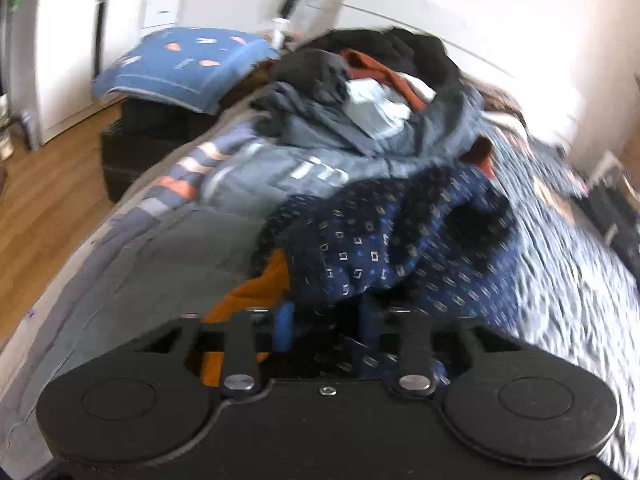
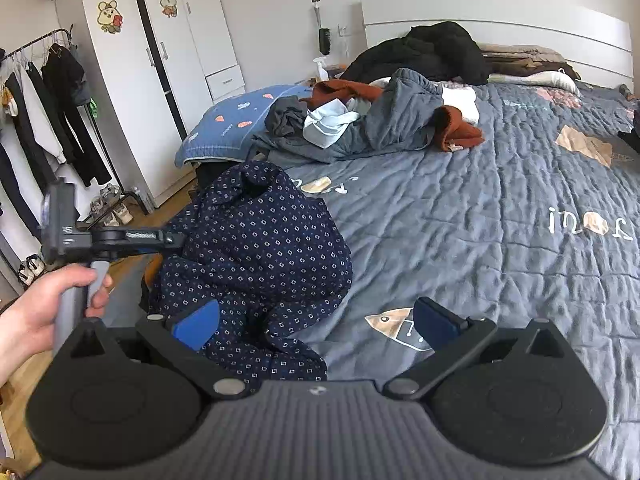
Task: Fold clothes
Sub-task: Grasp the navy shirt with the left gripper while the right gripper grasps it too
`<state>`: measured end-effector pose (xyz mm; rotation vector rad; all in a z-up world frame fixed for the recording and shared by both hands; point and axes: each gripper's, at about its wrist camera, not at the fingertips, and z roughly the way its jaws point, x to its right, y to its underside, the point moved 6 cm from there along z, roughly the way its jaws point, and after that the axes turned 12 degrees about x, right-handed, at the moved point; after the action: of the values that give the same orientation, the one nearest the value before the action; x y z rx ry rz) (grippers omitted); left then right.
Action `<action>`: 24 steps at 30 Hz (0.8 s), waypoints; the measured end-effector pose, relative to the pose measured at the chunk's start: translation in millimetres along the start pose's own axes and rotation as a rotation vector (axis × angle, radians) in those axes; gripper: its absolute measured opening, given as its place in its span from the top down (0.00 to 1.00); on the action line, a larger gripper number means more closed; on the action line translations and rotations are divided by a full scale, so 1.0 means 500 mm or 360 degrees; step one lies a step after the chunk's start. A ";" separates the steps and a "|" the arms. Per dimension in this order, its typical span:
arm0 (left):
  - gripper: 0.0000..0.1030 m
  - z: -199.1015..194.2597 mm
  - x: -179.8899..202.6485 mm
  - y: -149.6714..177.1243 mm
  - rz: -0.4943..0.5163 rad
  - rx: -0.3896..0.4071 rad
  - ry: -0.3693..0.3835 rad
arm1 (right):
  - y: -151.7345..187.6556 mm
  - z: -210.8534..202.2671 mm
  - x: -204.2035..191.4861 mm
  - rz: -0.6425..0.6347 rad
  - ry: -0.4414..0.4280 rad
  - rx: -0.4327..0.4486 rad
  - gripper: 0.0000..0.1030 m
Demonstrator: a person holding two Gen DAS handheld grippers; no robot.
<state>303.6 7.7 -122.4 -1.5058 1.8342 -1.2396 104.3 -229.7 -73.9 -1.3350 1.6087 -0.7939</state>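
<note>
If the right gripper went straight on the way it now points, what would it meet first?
Probably the grey quilt: the open right gripper aims between the navy patterned shirt and bare bedding. Depth is unclear.

**Bed and its load**

A wide bed covered by a grey-blue quilted bedspread (image 2: 460,208) with printed fish and lettering carries a crumpled navy shirt with a small square print (image 2: 256,240) near its left edge. Further back lies a heap of grey, rust and black clothes (image 2: 384,116), beside a blue patterned pillow (image 2: 232,124).

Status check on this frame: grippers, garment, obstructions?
Left gripper shut on navy patterned shirt, lifting it. Right gripper open, empty. Clothes pile behind, apart.
</note>
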 end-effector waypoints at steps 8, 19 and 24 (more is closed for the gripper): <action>0.97 -0.134 0.180 0.069 0.0465 0.0088 0.0392 | -0.043 -0.034 0.017 0.0026 0.0005 0.0077 0.00; 0.97 -0.174 0.297 0.186 0.0715 0.0019 0.0567 | -0.101 0.063 -0.143 -0.0524 -0.0350 -0.0020 0.00; 0.97 -0.206 0.273 0.180 0.0639 0.0065 0.0512 | -0.068 0.147 -0.242 -0.0948 -0.0498 -0.0101 0.00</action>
<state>134.2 -84.6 -123.4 -0.8884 2.1627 -1.3589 190.1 -115.2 -47.0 -1.9162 1.0011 -0.8255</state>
